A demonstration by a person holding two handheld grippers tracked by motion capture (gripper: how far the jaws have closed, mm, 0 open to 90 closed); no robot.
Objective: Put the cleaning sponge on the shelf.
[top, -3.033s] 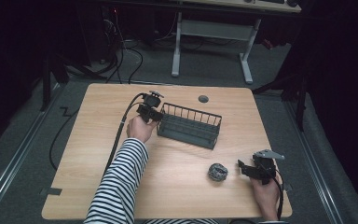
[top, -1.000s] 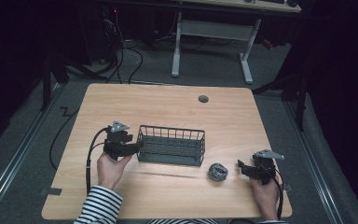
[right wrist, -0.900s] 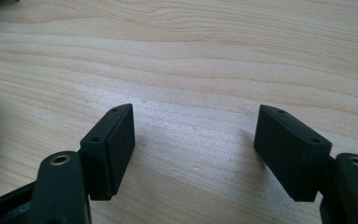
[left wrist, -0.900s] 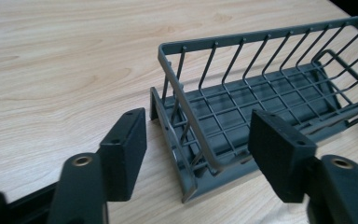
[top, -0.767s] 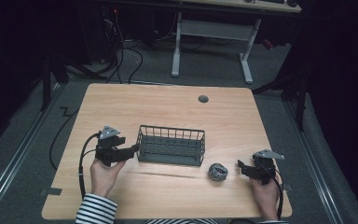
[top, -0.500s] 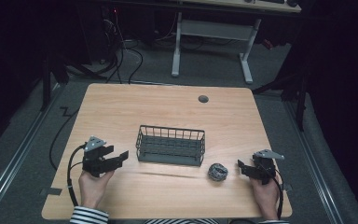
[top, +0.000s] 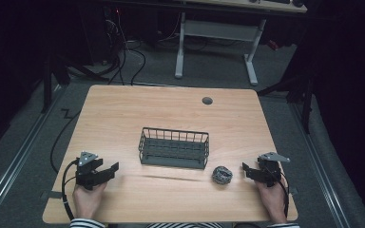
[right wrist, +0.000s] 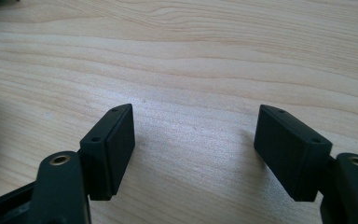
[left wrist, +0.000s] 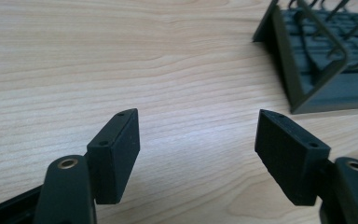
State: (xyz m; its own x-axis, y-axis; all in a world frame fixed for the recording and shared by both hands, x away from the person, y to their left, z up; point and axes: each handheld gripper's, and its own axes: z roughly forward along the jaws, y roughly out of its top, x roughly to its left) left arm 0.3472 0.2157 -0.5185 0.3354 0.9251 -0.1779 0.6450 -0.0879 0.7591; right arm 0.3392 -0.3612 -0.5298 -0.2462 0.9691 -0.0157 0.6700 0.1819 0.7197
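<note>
now the left gripper [top: 108, 169] is being rested with its jaws just opened wide, nothing between them. the basket [top: 173, 148] is sitting mid-table. next, the ball [top: 222, 175] beside the wide-apart right gripper [top: 247, 170] is probably being picked up; slow, centered squeezing is needed.

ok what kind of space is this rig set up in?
Likely a lab or workshop data-collection station, not a home: a bare wooden table on grey carpet, loose cables across the floor behind it, and a height-adjustable desk frame in a dark surround.

1 high cam looking down, 2 gripper cams close over table [top: 171, 118]
</note>
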